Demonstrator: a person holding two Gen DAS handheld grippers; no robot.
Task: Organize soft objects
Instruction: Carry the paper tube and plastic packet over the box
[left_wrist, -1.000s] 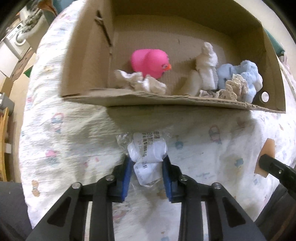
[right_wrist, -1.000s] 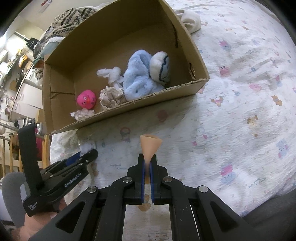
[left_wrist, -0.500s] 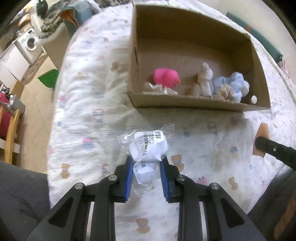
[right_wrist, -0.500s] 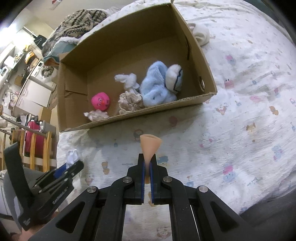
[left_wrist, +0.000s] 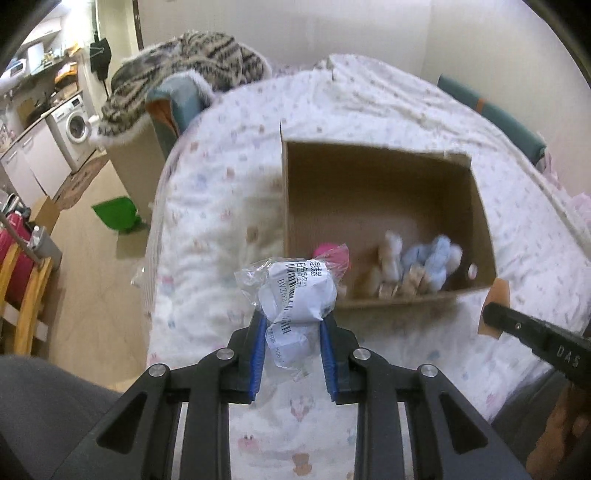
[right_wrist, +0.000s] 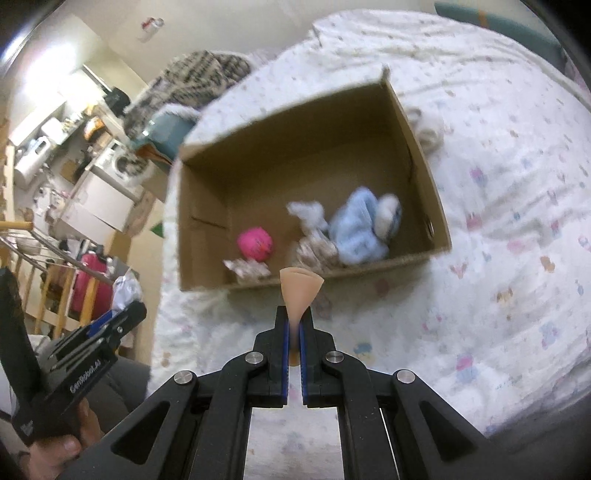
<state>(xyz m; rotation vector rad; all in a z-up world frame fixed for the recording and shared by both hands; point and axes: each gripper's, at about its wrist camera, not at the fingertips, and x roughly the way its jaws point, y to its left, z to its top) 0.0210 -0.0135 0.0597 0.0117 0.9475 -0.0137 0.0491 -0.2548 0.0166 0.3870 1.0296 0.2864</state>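
Note:
My left gripper is shut on a white soft item in a clear plastic bag and holds it raised in front of the cardboard box. My right gripper is shut on a flat peach-coloured soft piece, also raised, short of the box's near wall. Inside the box lie a pink toy, a light blue plush and pale crumpled cloths. The left gripper also shows at the lower left of the right wrist view.
The box rests on a bed with a white printed cover. A pale cloth lies beside the box's right wall. A knitted blanket is heaped beyond the bed. To the left are wooden flooring, a washing machine and a wooden chair.
Both grippers have lifted and pulled back from the box with their objects still held; the box now looks smaller and farther off, and more of the room shows.

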